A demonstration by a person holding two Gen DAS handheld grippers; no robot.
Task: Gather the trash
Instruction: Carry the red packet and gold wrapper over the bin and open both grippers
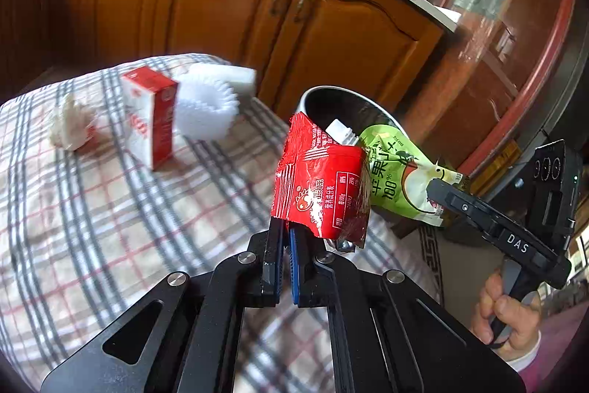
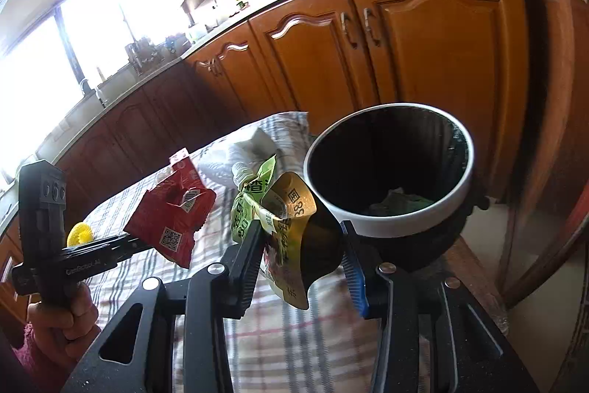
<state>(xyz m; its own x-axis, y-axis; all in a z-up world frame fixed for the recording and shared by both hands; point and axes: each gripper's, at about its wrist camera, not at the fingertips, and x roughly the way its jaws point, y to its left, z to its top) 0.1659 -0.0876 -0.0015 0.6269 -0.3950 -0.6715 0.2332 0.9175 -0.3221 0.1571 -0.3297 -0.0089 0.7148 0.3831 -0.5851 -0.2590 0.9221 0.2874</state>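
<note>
My left gripper (image 1: pixel 286 227) is shut on a red snack wrapper (image 1: pixel 320 186) and holds it above the checked tablecloth (image 1: pixel 110 227), near the bin. The wrapper also shows in the right wrist view (image 2: pixel 171 220). My right gripper (image 2: pixel 300 242) stands with its jaws apart; a green juice pouch (image 2: pixel 287 227) with a white spout hangs between them, touching the left finger, just left of the white-rimmed black bin (image 2: pixel 390 168). In the left wrist view the pouch (image 1: pixel 401 179) hangs over the bin (image 1: pixel 342 109). Some trash lies in the bin's bottom.
On the tablecloth lie a red and white carton (image 1: pixel 151 120), white foam netting (image 1: pixel 210 102) and a crumpled tissue (image 1: pixel 71 127). A yellow object (image 2: pixel 79 232) sits at the table's left in the right wrist view. Wooden kitchen cabinets (image 1: pixel 221 17) stand behind the table.
</note>
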